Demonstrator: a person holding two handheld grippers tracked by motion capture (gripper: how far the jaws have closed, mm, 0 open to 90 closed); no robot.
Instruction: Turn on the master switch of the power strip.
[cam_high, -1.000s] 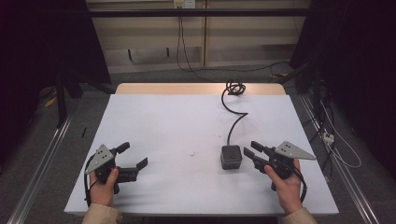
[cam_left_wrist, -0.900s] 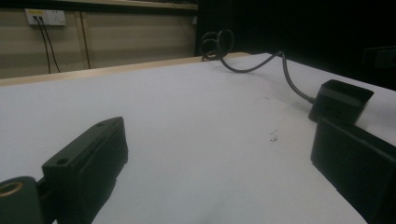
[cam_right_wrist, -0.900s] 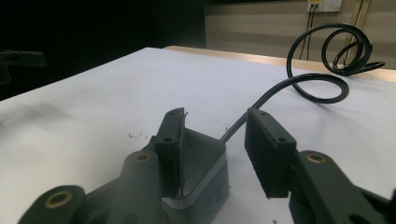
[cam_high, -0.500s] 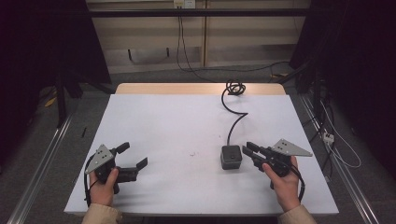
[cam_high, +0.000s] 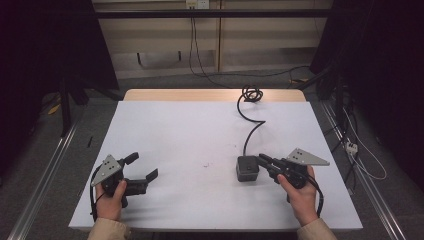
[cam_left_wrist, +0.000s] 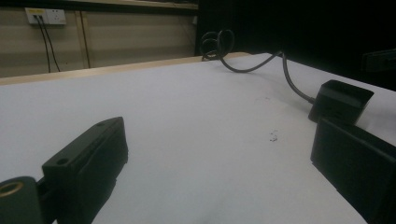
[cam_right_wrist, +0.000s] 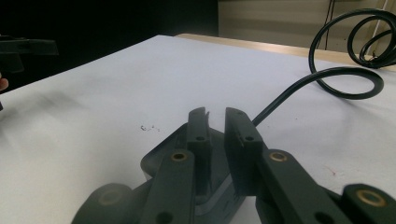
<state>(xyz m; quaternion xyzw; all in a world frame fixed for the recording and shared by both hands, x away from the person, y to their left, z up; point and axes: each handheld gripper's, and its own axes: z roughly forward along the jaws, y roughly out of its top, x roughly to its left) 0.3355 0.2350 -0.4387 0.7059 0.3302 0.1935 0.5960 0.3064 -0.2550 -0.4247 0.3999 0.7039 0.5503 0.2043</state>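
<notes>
Two claws: left claw (cam_high: 141, 170) spread wide, empty; right claw (cam_high: 263, 161) nearly closed at one adapter (cam_high: 247, 168).

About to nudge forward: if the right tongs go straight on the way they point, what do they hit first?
Most likely the dark adapter box: the right tongs point at it, nearly closed, tips at its near edge. Contact is hard to judge.

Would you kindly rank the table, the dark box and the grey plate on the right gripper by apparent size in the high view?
1. Table, by far the largest.
2. Grey plate and dark box: these look alike in extent, so I would not rank them.
</notes>
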